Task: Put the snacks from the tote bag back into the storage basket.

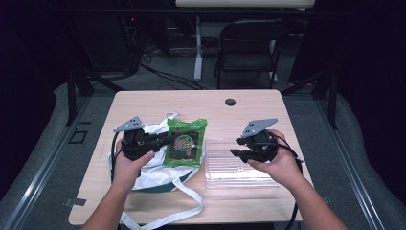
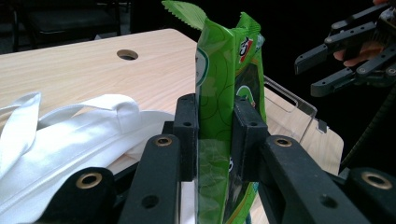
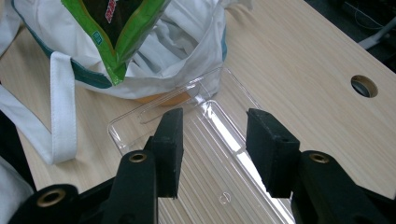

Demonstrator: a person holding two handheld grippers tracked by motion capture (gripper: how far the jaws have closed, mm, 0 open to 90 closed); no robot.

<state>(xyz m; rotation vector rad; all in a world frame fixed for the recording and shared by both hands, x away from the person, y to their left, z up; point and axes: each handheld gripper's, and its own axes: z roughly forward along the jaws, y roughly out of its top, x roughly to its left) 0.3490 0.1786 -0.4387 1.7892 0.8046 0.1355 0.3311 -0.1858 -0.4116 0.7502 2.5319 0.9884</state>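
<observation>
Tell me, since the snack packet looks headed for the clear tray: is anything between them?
Nothing visible. The left tool holds the green packet over the white bag; the tray lies beside it, the right tool open above.

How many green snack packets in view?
1. The green snack packet is clamped in the left gripper, over the white tote bag and left of the clear tray. More could be hidden inside the bag.
</observation>
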